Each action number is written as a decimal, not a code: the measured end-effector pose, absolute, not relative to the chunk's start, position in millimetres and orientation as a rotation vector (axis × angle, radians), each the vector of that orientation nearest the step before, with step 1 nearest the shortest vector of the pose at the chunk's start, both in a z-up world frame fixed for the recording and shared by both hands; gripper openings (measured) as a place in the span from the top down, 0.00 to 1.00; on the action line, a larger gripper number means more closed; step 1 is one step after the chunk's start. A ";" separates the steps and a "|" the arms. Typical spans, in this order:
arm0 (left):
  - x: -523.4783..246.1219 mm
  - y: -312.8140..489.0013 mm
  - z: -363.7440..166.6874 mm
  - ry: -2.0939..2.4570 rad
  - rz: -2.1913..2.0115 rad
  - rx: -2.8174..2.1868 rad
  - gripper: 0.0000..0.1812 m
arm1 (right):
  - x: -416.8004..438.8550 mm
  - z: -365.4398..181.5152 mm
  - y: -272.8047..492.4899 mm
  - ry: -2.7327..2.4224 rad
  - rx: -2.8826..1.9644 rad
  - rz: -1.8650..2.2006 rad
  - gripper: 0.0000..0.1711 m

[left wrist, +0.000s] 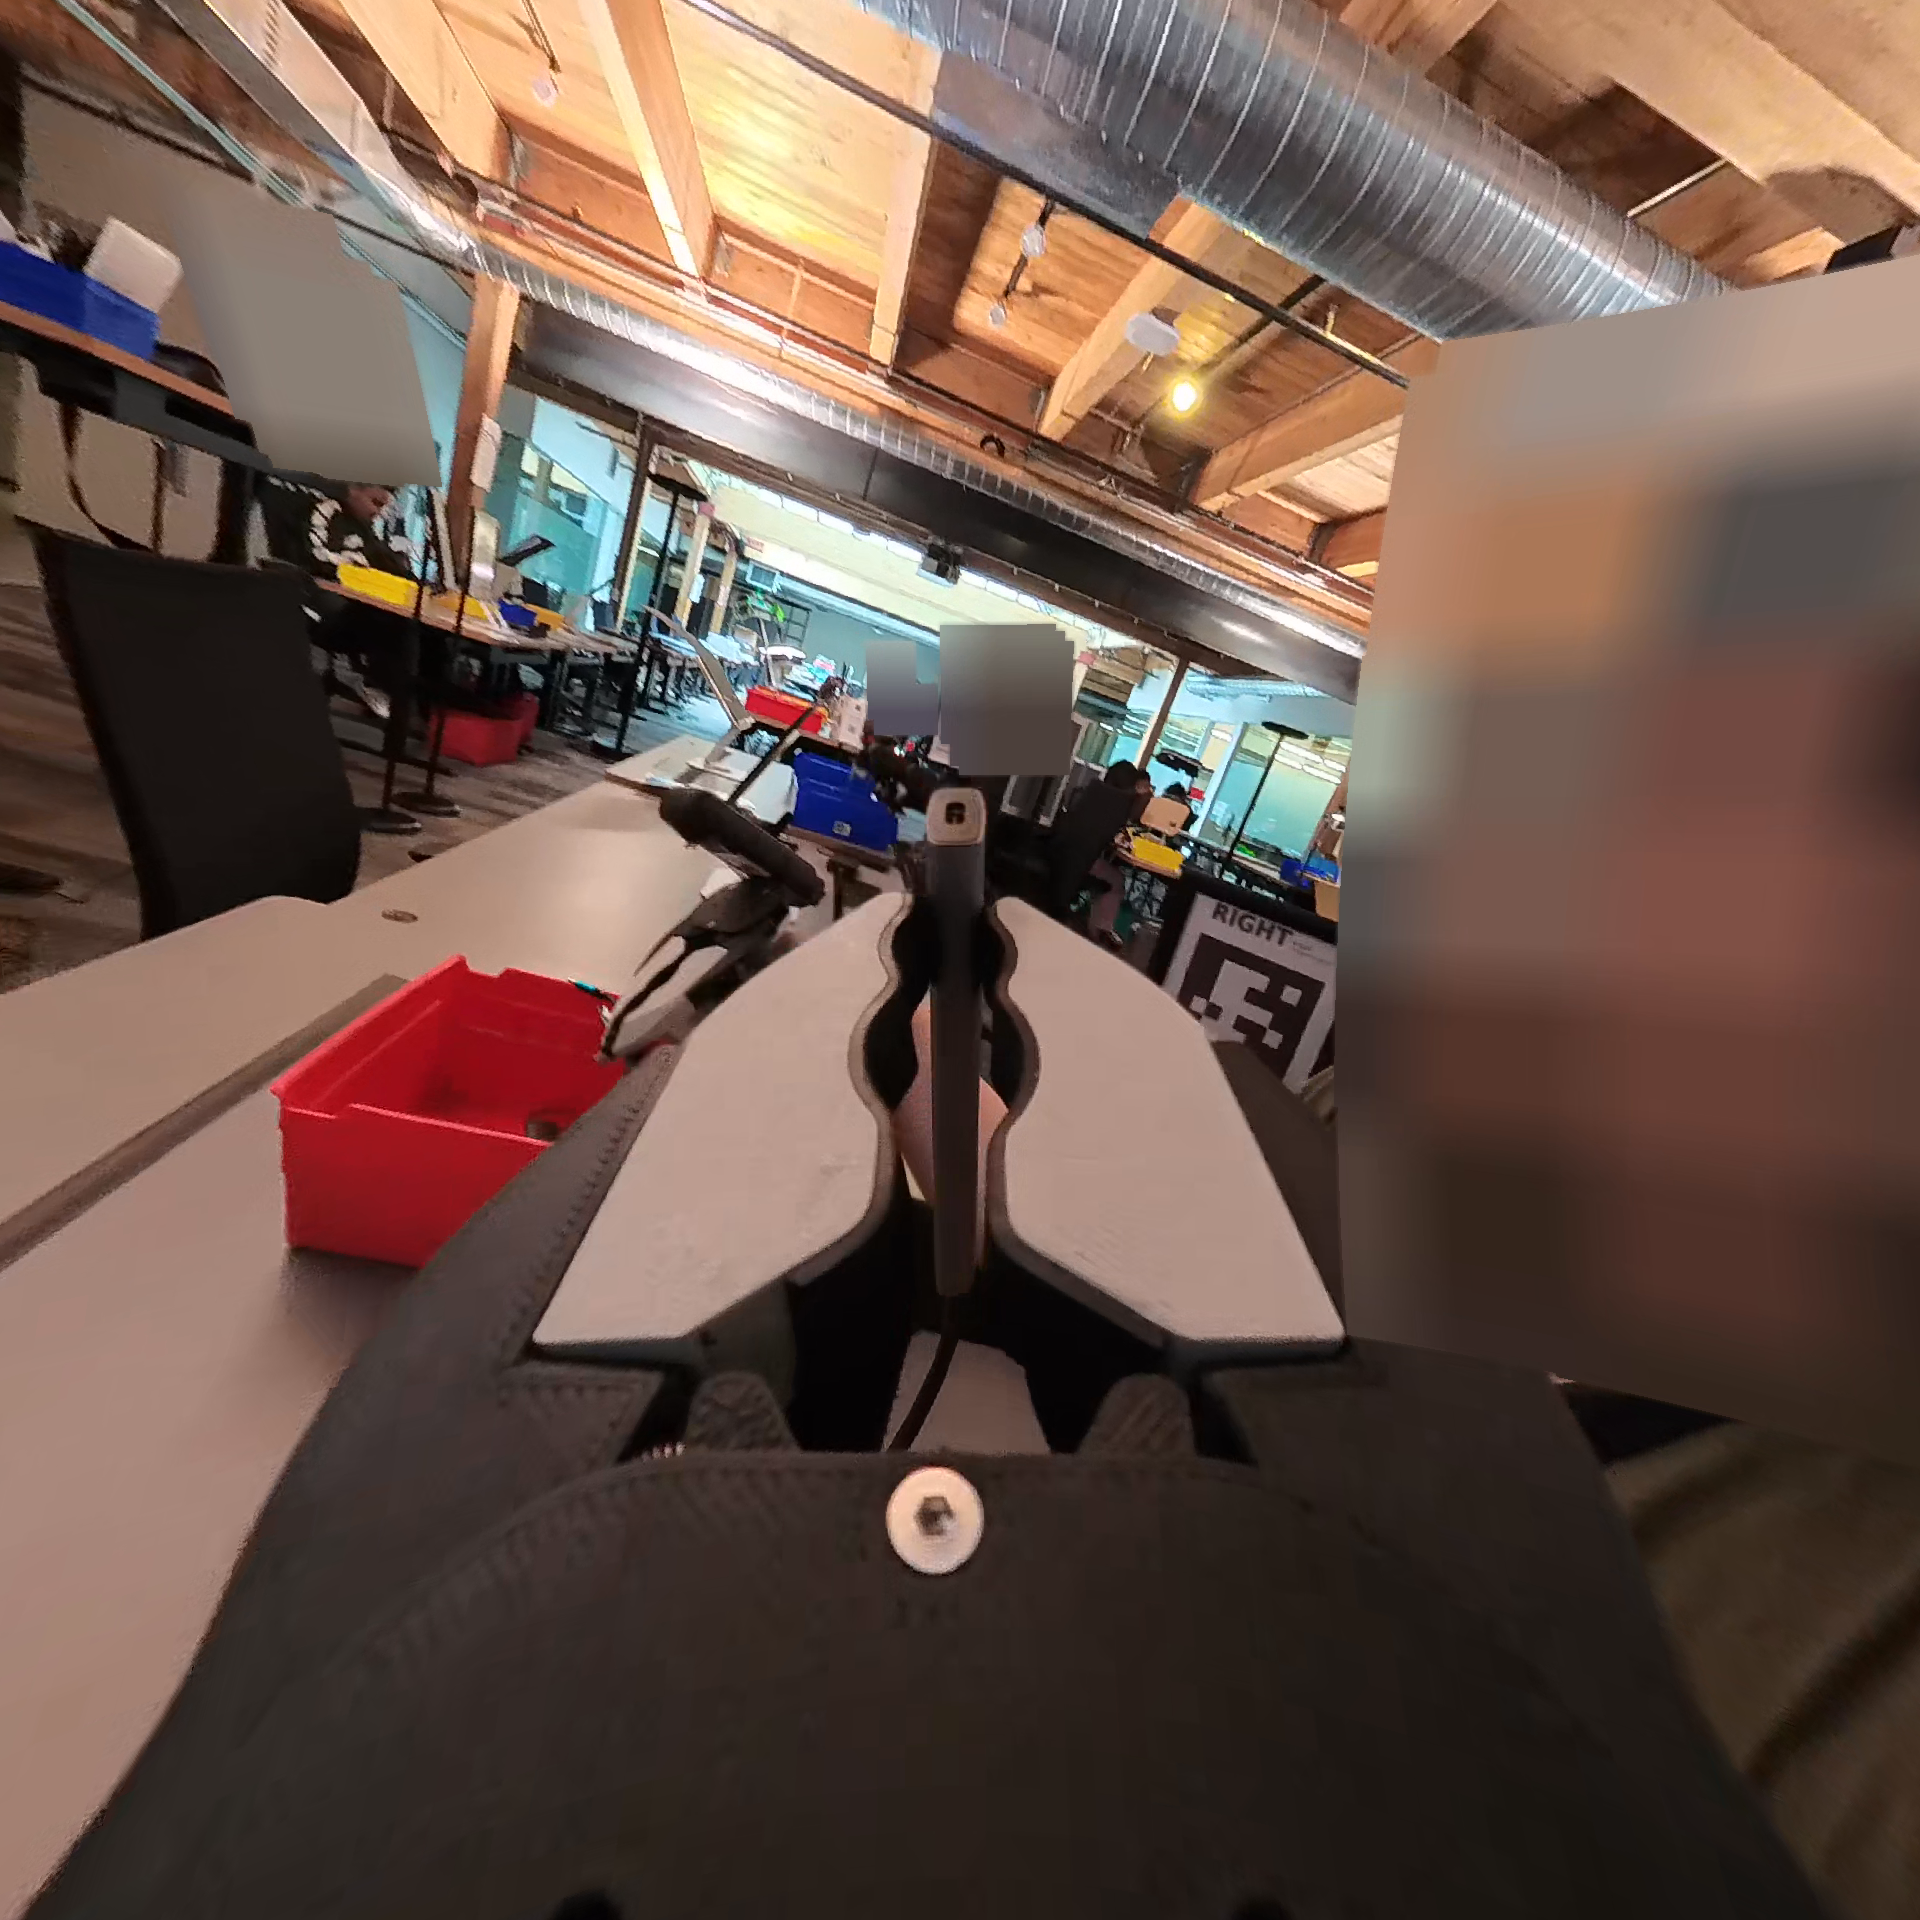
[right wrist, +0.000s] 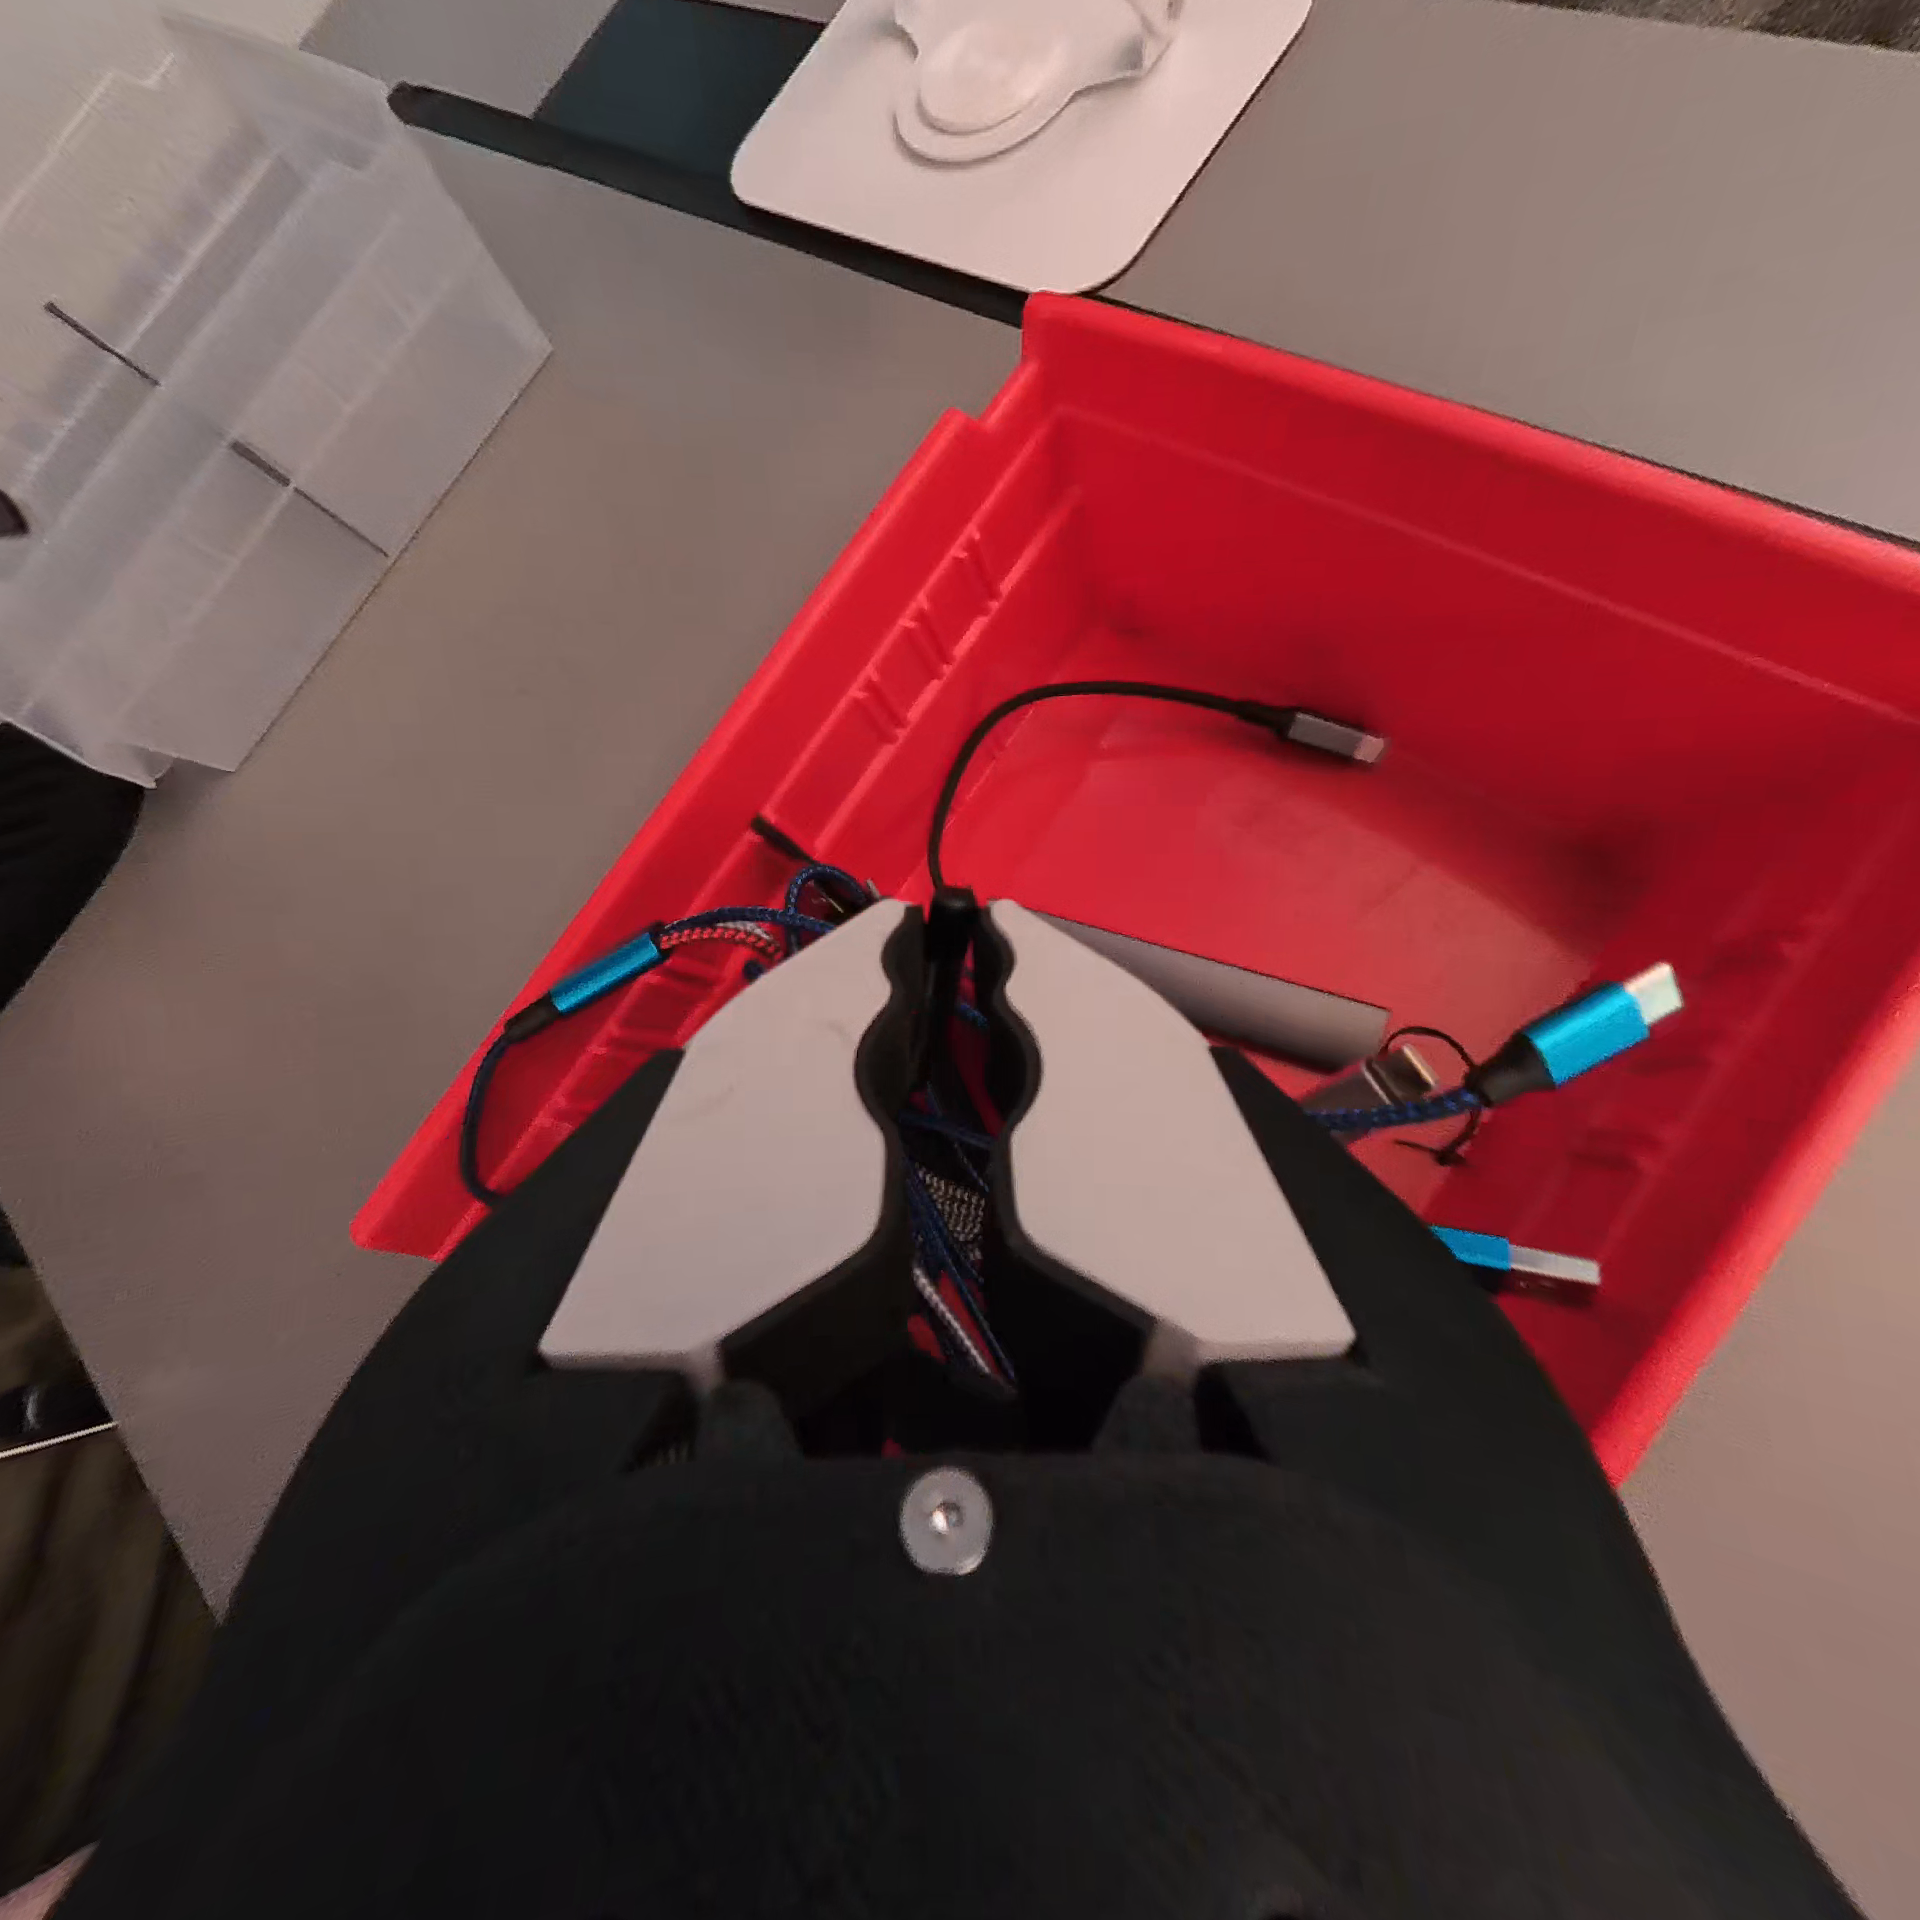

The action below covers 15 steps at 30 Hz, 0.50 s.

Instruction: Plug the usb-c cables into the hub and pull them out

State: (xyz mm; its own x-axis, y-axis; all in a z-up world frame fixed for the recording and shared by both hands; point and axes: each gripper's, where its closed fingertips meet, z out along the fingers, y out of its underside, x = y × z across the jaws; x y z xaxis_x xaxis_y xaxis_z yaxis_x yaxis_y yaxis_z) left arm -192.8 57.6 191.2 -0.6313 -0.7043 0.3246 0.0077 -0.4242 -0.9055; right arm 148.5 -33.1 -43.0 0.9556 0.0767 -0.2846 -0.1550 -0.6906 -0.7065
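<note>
clamped narrow in the left claw (left wrist: 948,909), at frame centre: the hub (left wrist: 956,1039), slim, dark grey, edge-on and upright, port end up, lead trailing out below. probably light and rigid with smooth sides, so apt to pivot under a plug's push; best gripped mid-body, as here.

in the right wrist view, at frame centre: the right claw (right wrist: 948,920), nearly closed, over the red bin (right wrist: 1455,436) on the tabletop (right wrist: 623,623), seemingly pinching the collar of a thin black cable (right wrist: 1132,688) ending in a grey plug (right wrist: 1335,740) right of centre. at the bin's left and right edges: blue-shelled braided cables (right wrist: 1590,1029), near a grey slab (right wrist: 1247,997). limp cords, stiff shells, by the look: take by the shell, never the braid, and push straight, sparing the delicate plug tips.
</note>
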 end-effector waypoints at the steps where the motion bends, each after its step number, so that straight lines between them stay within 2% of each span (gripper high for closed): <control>1: -188.0 53.1 188.3 1.348 -2.101 -0.997 0.95 | 149.1 -41.8 -34.5 0.058 -2.297 0.381 0.94; 6: -167.0 32.1 172.7 1.450 -2.125 -1.031 0.95 | 138.0 -29.4 -44.8 -0.047 -2.230 0.436 0.91; 8: -160.4 25.9 167.1 1.478 -2.128 -1.045 0.95 | 133.0 -29.1 -51.2 -0.124 -2.246 0.396 0.80; 10: -154.8 21.2 162.8 1.497 -2.133 -1.058 0.95 | 133.3 -24.8 -53.3 -0.203 -2.244 0.277 0.74; 15: -142.8 15.1 152.7 1.518 -2.142 -1.093 0.95 | 96.1 22.3 -28.1 -0.352 -2.066 0.211 0.73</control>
State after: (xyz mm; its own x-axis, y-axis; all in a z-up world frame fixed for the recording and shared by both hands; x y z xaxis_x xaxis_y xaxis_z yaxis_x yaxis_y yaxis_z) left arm -142.8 15.1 152.7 -0.6668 -0.6227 0.4093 -0.1798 -0.3986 -0.8993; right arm 96.1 -28.1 22.3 0.9428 0.3333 -0.0046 0.1614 -0.4685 -0.8686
